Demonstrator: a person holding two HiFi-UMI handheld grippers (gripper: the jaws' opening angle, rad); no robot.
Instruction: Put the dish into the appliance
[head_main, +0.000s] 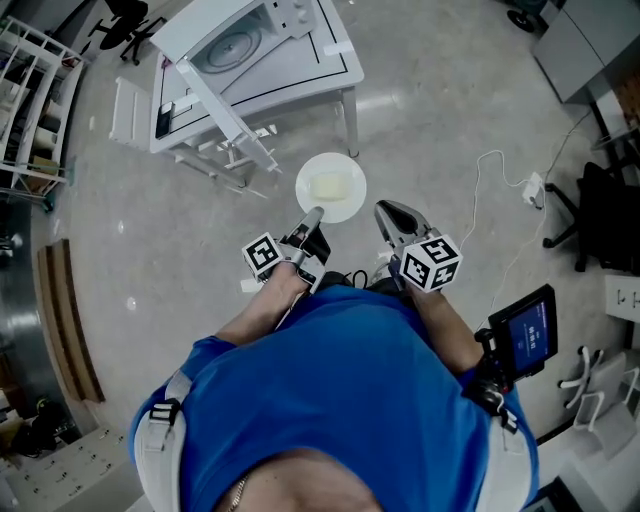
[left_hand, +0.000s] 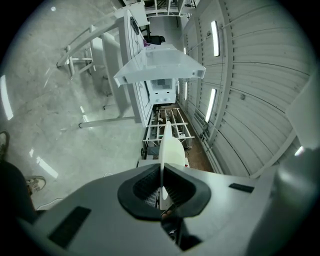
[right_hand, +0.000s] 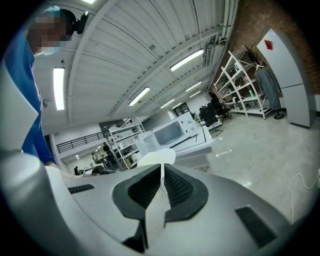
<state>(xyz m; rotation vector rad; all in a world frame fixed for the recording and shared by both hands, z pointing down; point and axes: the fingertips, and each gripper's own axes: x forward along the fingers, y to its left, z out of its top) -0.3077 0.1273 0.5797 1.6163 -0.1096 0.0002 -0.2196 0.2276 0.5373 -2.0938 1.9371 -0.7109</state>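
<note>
My left gripper (head_main: 314, 214) is shut on the near rim of a round white dish (head_main: 331, 187) with a pale square patch in its middle, held out in front of me above the floor. In the left gripper view the dish (left_hand: 170, 147) stands edge-on between the pads of that gripper (left_hand: 162, 187). The white microwave (head_main: 250, 45) sits on a white table (head_main: 335, 75) ahead and to the left, its door swung open. My right gripper (head_main: 385, 210) hangs just right of the dish, apart from it, jaws together with nothing in them. The microwave (right_hand: 175, 131) also shows in the right gripper view.
A white cable and a plug block (head_main: 532, 187) lie on the floor to the right. A tablet (head_main: 525, 330) stands by my right elbow. Metal shelves (head_main: 30, 100) line the left side, with wooden boards (head_main: 65, 320) below them.
</note>
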